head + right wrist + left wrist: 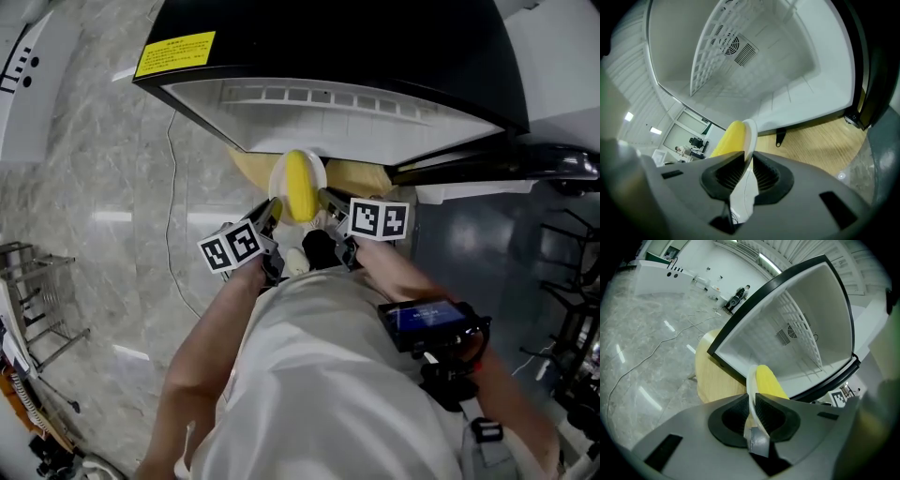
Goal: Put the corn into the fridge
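A yellow corn cob (299, 185) lies on a small white plate (277, 184) held in front of the open black fridge (356, 56). My left gripper (268, 230) is shut on the plate's left rim (752, 394), with the corn (769, 382) just right of its pads. Opposite it, my right gripper (330, 220) is shut on the right rim (749, 140), the corn (728, 139) lying to the left. The fridge's white empty interior (754, 61) with a wire shelf (801, 329) opens straight ahead.
The fridge stands on a light wooden table (715, 376) over a grey marble floor (103, 187). A metal rack (33, 300) stands at the left. The fridge door's edge (506, 169) juts out on the right. A cable (173, 197) trails on the floor.
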### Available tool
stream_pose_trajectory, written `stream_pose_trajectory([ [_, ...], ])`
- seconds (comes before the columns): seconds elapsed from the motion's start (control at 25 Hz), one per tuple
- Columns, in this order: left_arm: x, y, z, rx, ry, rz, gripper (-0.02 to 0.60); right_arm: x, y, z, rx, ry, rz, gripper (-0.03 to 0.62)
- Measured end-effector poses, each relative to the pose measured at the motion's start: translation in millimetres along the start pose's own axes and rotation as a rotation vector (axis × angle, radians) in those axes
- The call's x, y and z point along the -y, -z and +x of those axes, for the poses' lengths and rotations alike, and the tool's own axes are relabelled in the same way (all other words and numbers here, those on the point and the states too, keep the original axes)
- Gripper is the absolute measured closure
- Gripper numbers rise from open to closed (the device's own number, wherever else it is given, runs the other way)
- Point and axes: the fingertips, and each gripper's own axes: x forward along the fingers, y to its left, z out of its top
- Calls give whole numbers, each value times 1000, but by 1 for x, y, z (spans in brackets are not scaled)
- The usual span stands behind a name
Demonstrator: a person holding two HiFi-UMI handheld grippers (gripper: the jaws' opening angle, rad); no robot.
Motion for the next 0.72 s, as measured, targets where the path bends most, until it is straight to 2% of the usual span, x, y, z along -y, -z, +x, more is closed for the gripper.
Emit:
stream_pose_trajectory([
  [0.32, -6, -2, 11, 30, -16, -40, 534, 8, -6, 10, -22, -5, -16, 540],
  [0.72, -12, -2, 15, 36, -30, -43, 533, 13, -5, 20, -44, -13, -12, 540],
])
